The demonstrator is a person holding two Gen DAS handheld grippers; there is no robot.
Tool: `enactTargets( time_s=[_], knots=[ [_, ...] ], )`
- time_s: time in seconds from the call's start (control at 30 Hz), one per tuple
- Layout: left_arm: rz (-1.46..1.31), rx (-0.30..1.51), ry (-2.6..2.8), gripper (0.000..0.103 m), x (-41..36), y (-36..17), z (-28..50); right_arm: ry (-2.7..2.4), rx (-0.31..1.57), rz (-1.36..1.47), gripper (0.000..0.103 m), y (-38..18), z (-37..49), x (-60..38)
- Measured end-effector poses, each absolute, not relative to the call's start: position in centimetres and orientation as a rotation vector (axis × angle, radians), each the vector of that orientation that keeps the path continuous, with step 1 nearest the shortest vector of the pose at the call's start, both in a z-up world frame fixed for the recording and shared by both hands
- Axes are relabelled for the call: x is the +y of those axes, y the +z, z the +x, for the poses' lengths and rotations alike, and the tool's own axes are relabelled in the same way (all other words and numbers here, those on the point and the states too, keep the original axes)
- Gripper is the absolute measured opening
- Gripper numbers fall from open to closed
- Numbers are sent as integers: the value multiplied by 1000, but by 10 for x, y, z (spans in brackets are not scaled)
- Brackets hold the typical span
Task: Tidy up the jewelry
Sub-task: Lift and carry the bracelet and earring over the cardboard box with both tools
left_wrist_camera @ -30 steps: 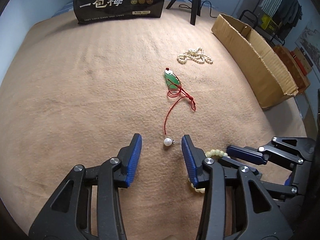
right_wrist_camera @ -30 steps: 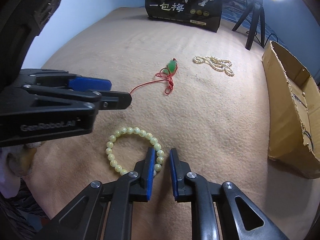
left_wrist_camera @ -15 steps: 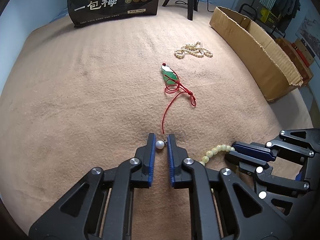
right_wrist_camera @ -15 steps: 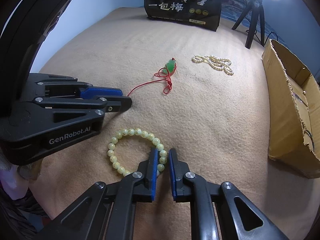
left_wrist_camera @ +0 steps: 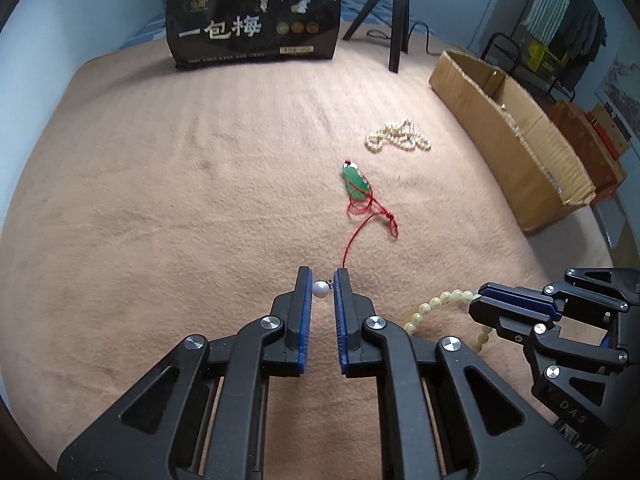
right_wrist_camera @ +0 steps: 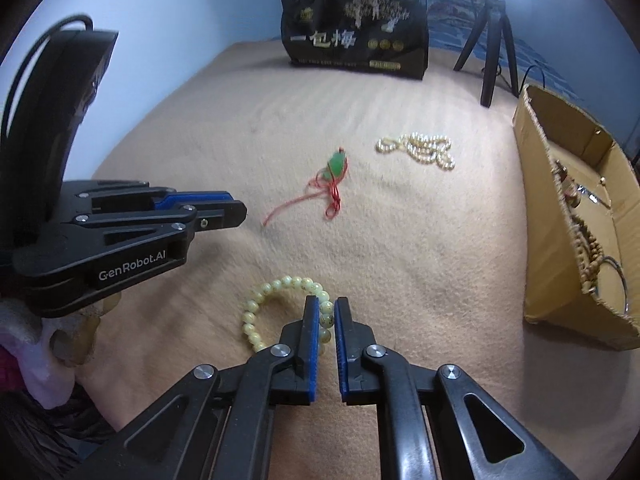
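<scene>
Tan blanket point(left_wrist_camera: 160, 220): red-corded pendant point(left_wrist_camera: 355, 184) lengthwise, away.

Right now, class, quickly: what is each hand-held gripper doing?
Left hand-held gripper: closed on the pearl earring.
Right hand-held gripper: closed on the pale bead bracelet.

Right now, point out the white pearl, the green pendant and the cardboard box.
white pearl point(left_wrist_camera: 320, 289), left wrist view, on its round face between the pads.
green pendant point(left_wrist_camera: 354, 181), left wrist view, on its green body.
cardboard box point(right_wrist_camera: 560, 256), right wrist view, on its near outer wall.
</scene>
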State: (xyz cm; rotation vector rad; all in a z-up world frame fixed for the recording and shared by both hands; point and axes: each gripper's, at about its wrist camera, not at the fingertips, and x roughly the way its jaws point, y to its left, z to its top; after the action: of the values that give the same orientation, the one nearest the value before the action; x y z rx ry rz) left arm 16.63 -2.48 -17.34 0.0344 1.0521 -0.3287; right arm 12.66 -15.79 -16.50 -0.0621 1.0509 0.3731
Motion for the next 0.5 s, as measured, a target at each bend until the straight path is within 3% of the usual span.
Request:
enactTargets(
  time_s=[0.5],
  knots=[
    [4,929,-376,9,-44,-117,162,337,925,9,5,-111,124,-193]
  ],
)
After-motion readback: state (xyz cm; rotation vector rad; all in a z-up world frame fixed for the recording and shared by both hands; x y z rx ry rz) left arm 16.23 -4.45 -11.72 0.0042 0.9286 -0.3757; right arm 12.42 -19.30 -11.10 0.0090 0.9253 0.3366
